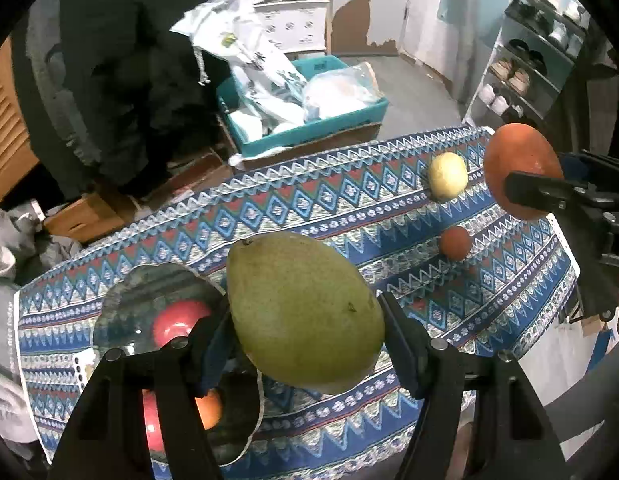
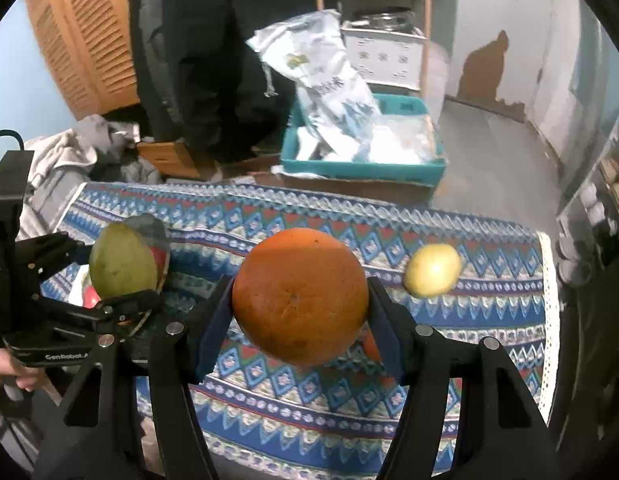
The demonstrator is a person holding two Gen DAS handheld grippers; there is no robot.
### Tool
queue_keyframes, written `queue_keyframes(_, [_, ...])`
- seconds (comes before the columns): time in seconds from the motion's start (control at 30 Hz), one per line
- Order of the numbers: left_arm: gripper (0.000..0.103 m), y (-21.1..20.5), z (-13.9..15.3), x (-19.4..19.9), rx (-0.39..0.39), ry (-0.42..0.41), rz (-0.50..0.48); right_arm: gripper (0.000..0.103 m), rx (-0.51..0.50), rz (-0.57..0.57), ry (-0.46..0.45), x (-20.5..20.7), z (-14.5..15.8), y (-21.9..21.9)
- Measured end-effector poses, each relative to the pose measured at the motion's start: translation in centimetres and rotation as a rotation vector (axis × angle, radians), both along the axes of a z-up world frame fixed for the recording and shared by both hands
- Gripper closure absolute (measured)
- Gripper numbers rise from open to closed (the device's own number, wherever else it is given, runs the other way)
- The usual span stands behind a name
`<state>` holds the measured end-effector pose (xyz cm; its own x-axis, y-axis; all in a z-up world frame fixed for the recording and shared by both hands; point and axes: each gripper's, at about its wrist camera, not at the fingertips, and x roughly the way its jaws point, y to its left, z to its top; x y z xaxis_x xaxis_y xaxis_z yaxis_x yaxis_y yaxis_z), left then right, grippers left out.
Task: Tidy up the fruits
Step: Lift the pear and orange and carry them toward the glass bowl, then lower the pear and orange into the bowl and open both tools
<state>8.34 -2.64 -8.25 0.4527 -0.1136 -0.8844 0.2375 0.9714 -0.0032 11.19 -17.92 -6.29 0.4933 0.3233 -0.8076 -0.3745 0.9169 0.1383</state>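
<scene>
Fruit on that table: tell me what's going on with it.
A person is sorting fruit with two handheld tools. The left tool is shut on a green mango, held above the cloth beside a glass bowl that already holds red and orange fruit. The right tool is shut on a big orange, also lifted. A lemon and a small orange fruit lie on the cloth.

Black jaws, navy pads [image 1: 213, 354], silver screws.
</scene>
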Motion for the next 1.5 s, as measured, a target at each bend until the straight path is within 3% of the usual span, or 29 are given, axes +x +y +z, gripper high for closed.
queue_keyframes(0.33, [0.033, 4.6, 1.9, -1.2, 0.004, -0.035, 0.044, 0.039, 0.003, 0.072, -0.032, 0.0, 1.9, 5.2])
queue_keyframes(0.83, [0.033, 12.7, 2.0, -2.0, -0.045, -0.063, 0.187, 0.039, 0.007, 0.176, -0.049, 0.6, 2.7, 13.2])
queue_keyframes(1.13, [0.033, 16.5, 0.6, -2.0, -0.07, -0.055, 0.261, 0.039, 0.021, 0.223, -0.026, 1.3, 1.8, 17.6])
queue_keyframes(1.5, [0.033, 20.7, -3.6, -1.0, -0.111, 0.023, 0.365, 0.038, 0.037, 0.266, 0.056, 2.9, -1.5, 22.3])
